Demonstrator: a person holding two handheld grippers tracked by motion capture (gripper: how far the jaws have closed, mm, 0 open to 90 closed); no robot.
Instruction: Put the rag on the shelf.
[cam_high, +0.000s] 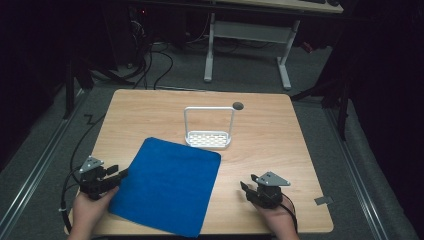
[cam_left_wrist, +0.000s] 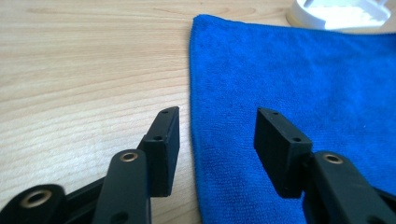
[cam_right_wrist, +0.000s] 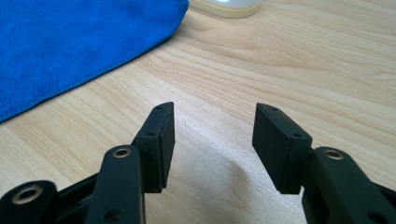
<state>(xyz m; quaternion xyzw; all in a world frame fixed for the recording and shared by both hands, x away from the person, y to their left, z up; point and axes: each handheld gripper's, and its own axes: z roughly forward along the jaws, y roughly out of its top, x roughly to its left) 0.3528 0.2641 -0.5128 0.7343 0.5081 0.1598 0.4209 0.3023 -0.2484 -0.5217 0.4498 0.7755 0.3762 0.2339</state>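
Start of work: cloth (cam_high: 167, 185) flat and ungrasped, its edge between the gaping left gripper (cam_left_wrist: 217, 128) jaws; right gripper (cam_right_wrist: 212, 128) released over bare table (cam_right_wrist: 289, 60).

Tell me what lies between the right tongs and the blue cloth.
Only bare wood: the high view shows open table between the right tongs and the cloth; the right gripper view agrees.
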